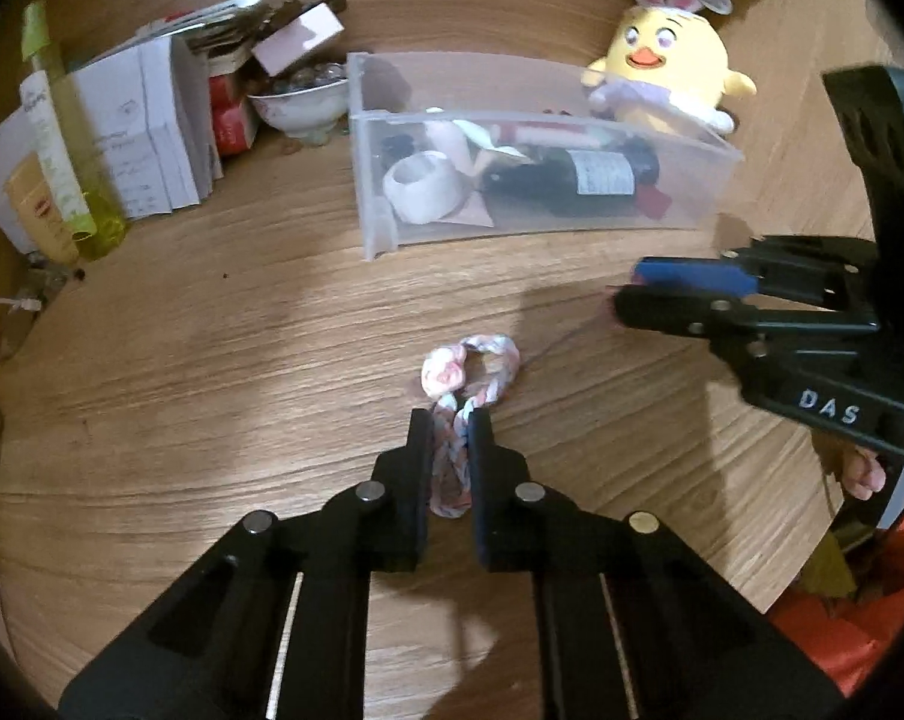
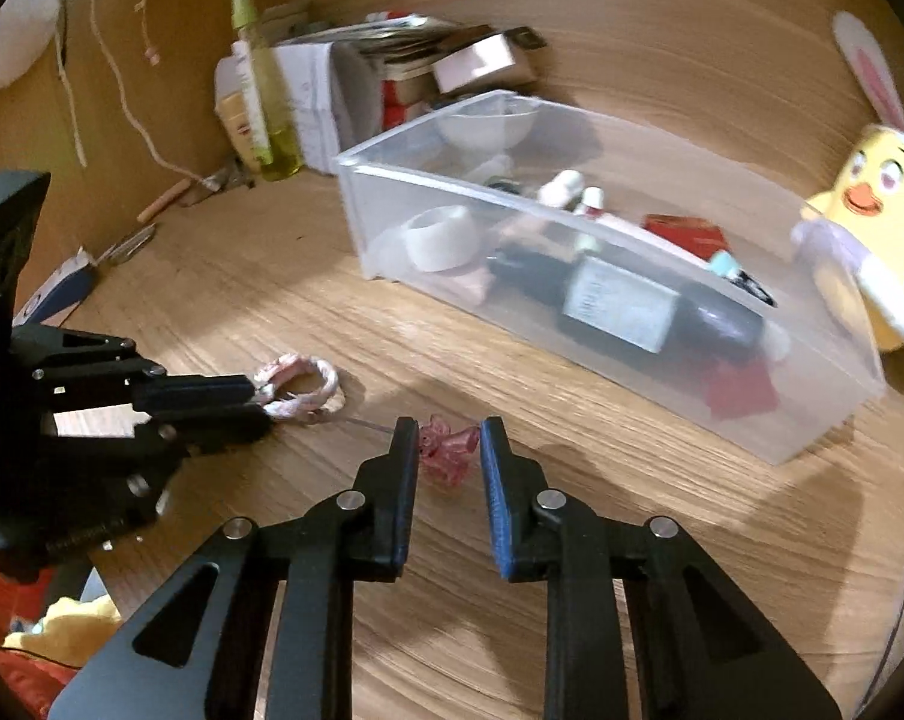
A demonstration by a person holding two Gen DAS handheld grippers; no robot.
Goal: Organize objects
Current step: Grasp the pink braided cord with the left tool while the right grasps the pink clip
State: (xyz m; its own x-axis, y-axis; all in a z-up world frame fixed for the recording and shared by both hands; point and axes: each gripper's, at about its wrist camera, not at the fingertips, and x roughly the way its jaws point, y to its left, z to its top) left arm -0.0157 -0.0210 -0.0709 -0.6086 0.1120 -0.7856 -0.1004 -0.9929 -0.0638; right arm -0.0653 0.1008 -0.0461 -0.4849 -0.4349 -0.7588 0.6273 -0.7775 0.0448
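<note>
Here, left gripper [image 1: 452,429] clenched on braided cord [image 1: 475,372], right gripper [image 2: 450,444] grasping blurred pink trinket [image 2: 446,450].

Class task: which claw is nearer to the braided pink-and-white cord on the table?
Left. The left claw is shut on the braided cord; the right claw sits beside it, apart, at a small pink trinket.

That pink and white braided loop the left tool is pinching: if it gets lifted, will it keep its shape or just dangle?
Probably dangle. The braided loop looks like soft twisted cloth lying limp on the table, so it should sag below the left tool. It seems very light, and unlikely to slip, since the fabric looks rough. It should not roll or break.
</note>
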